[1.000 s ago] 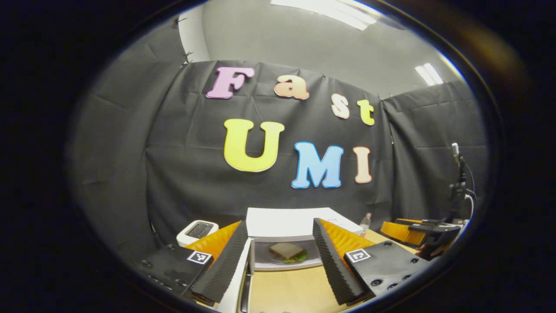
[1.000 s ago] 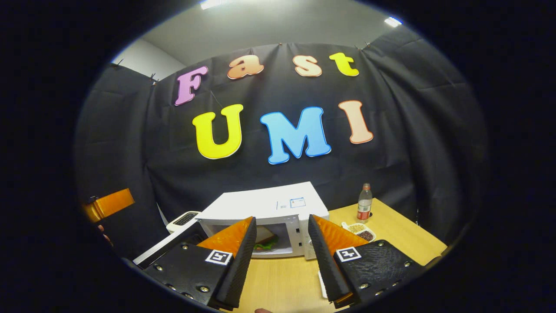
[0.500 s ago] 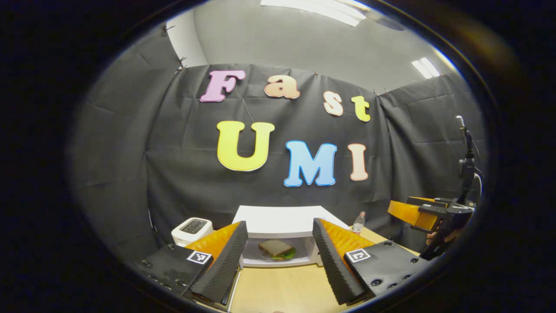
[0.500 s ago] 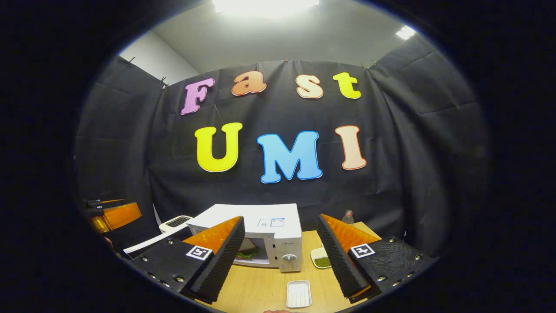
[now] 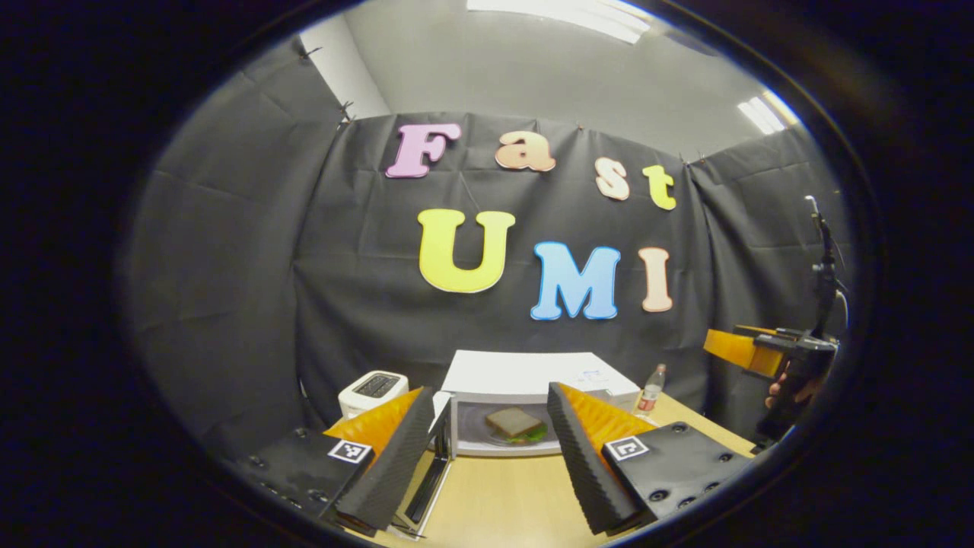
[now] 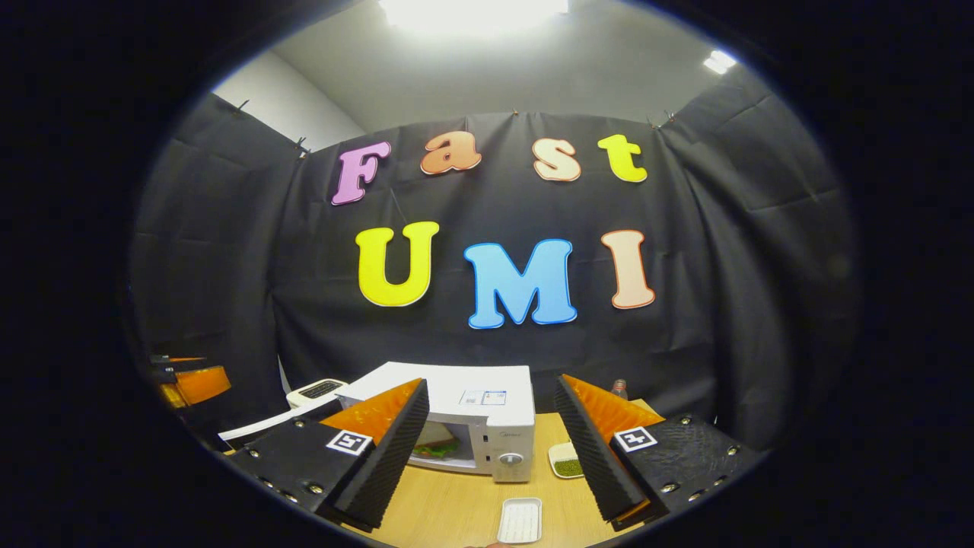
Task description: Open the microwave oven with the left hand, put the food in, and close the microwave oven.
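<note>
The white microwave stands open on the wooden table, its door swung out to the left. A sandwich with green lettuce lies on the plate inside. My left gripper is open and empty, back from the opening, its left finger beside the door. In the right gripper view the microwave is seen from the right, with the sandwich visible inside. My right gripper is open and empty above the table. The right gripper hangs at the far right, held by a hand.
A white toaster sits left of the microwave and a bottle to its right. A small white tray and a dish of green beans lie on the table in front of my right gripper.
My left gripper has drawn back from the microwave and shifted, so the open door now lies farther ahead. My right gripper has pulled back and up, then held nearly still.
</note>
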Motion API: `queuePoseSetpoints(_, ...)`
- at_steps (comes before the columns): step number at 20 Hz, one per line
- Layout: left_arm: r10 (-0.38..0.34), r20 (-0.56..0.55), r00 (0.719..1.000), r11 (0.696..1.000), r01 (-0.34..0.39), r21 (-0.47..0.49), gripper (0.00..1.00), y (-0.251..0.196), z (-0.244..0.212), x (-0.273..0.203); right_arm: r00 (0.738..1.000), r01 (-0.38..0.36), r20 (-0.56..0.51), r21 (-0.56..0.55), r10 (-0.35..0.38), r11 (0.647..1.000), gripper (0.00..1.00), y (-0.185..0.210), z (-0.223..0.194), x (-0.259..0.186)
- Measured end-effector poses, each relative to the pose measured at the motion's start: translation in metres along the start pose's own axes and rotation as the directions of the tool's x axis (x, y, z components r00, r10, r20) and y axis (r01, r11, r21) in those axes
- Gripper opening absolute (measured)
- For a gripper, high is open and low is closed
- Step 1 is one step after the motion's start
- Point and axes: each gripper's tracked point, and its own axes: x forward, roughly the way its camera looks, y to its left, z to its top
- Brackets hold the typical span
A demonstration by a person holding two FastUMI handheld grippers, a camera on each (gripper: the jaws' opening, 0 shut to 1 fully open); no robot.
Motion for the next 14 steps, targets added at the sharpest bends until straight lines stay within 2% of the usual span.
queuePoseSetpoints(1,0.002,-0.011,1.0,1.0,-0.002,0.007,0.79,0.011,-0.003,0.001,1.0,0.002,0.012,0.005,-0.002,1.0,1.0,0.004,0.007,0.002)
queuePoseSetpoints(4,0.104,-0.021,0.994,0.994,-0.104,0.019,0.26,0.065,-0.01,-0.009,1.0,0.009,0.027,-0.004,-0.009,1.0,1.0,0.011,0.015,0.012)
queuePoseSetpoints(5,0.09,-0.032,0.995,0.996,-0.09,-0.003,0.08,0.071,-0.018,-0.009,1.0,0.014,0.028,-0.001,-0.014,1.0,1.0,0.013,0.016,0.014)
queuePoseSetpoints(7,0.096,-0.053,0.994,0.995,-0.097,-0.013,0.07,0.097,-0.029,-0.014,0.999,0.029,0.033,0.01,-0.03,1.0,1.0,0.016,0.017,0.016)
queuePoseSetpoints(12,0.057,-0.134,0.989,0.998,-0.059,-0.01,0.07,0.15,-0.082,-0.031,0.998,0.05,0.03,0.028,-0.051,0.998,1.0,0.023,0.017,0.017)
queuePoseSetpoints(14,0.081,-0.15,0.985,0.996,-0.085,-0.025,0.07,0.17,-0.104,-0.035,0.998,0.062,0.029,0.019,-0.063,0.998,1.0,0.023,0.017,0.016)
